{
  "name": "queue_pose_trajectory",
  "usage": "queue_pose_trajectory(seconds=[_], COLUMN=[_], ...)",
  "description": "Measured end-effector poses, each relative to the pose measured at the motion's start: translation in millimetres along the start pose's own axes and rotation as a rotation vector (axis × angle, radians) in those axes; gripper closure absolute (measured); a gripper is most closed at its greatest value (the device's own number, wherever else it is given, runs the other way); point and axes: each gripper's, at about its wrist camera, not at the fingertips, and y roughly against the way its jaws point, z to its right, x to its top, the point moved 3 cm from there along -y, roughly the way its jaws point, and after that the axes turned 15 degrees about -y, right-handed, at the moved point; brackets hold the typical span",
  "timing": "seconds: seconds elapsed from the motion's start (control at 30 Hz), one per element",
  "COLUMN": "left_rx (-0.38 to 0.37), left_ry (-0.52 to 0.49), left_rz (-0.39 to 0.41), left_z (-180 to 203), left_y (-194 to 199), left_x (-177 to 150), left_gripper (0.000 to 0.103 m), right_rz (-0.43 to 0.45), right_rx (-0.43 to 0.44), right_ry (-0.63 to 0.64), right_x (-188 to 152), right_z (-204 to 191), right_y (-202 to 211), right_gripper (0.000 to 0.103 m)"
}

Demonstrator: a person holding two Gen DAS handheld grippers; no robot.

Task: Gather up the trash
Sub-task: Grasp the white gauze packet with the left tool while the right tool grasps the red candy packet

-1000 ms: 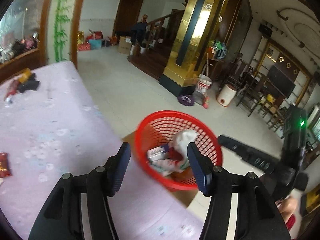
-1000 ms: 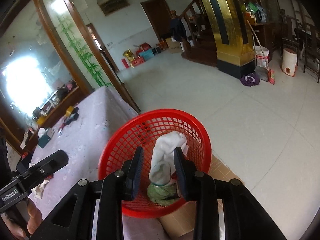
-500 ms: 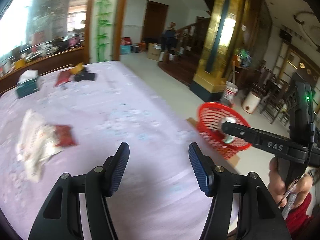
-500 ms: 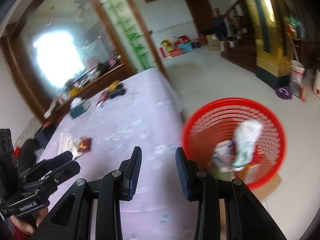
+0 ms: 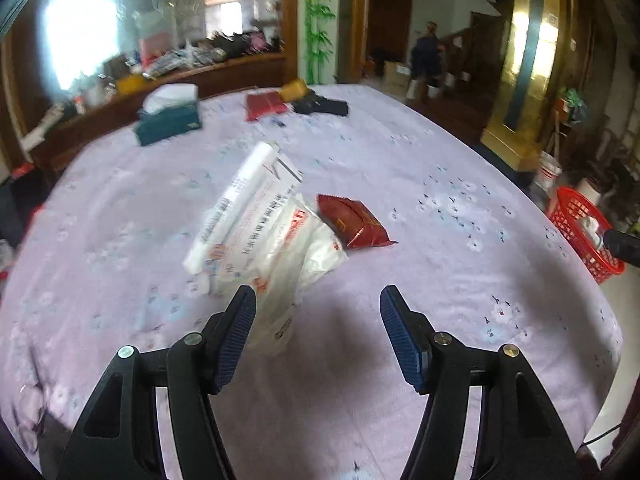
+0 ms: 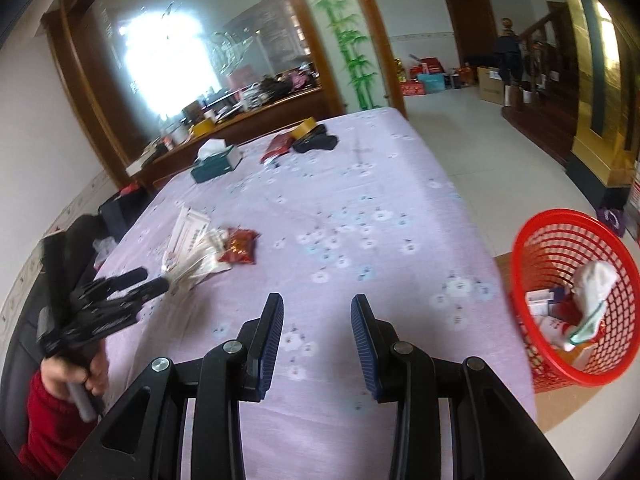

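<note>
I face a wide table under a lilac cloth printed with small flowers (image 6: 360, 184), which fills most of my view. At its far side runs a dark wooden sideboard (image 6: 256, 116) heaped with clutter, below a big etched glass panel (image 6: 192, 40) glaring with white daylight. Right of it stands a white pillar painted with green bamboo (image 6: 348, 36) between brown wooden frames. The pale tiled floor (image 6: 492, 152) stretches to the right toward a dark brown door (image 6: 466, 20), a wooden staircase (image 6: 540, 72) and a gold mirrored column (image 5: 520, 60).
</note>
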Motion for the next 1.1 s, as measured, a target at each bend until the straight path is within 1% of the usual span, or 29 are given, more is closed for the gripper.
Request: queue_pose_trajectory(seconds=[0.03,0.07,0.1,0.17,0.33,0.43,0.53,0.73,0.83,0.87,0.93,0.97,1.0,1.1], left_rx=[0.028,0.034,0.022,0.041,0.042,0.069,0.077,0.128,0.14,0.138,0.137,0.133,0.118,0.082], left_ry=[-0.003,-0.009,-0.01,-0.009,-0.017,-0.01,-0.005,-0.048,-0.03,-0.019,0.003,0.015,0.027,0.062], left_rz=[-0.013,-0.033,-0.045,-0.057,-0.088,-0.096,-0.094,-0.106,-0.125,-0.115,-0.111,-0.105,-0.102,-0.086], left_z=[-4,-7,-7,-9,-9,-11,-13,-6,-10,-12,-17,-18,-19,-17], left_y=[-8,-17,-23,-34,-54,-61,-66,-71,-79,-79,-77,-75,-73,-58], left_x=[1,3,4,9,12,9,8,7,3,3,1,0,0,-6], left_gripper=[0.04,0.04,0.04,0.04,0.04,0.04,0.04,0.038,0.038,0.042,0.046,0.051,0.053,0.053], right_rz=[-0.004,-0.007,-0.009,-0.014,-0.022,-0.038,-0.052,-0.072,-0.084,-0.085,-0.088,-0.089,-0.092,-0.109], right_rx=[0.0,-0.003,-0.005,-0.007,-0.016,-0.009,-0.003,0.003,0.007,0.007,0.005,0.003,0.002,0.002], right_ry=[0.009,0.015,0.019,0.025,0.032,0.027,0.031,0.048,0.051,0.053,0.059,0.06,0.06,0.06], right_x=[-1,-2,-3,-4,-4,-4,-4,-4,-4,-4,-4,-3,-2,3], right_z=[-4,-7,-8,-11,-12,-15,-21,-37,-44,-46,-49,-50,-52,-55], right_y=[-2,-4,-4,-6,-7,-11,-17,-29,-34,-35,-38,-40,-42,-51], right_gripper=[0.065,0.065,0.065,0.065,0.065,0.065,0.065,0.065,0.065,0.065,0.065,0.065,0.065,0.064])
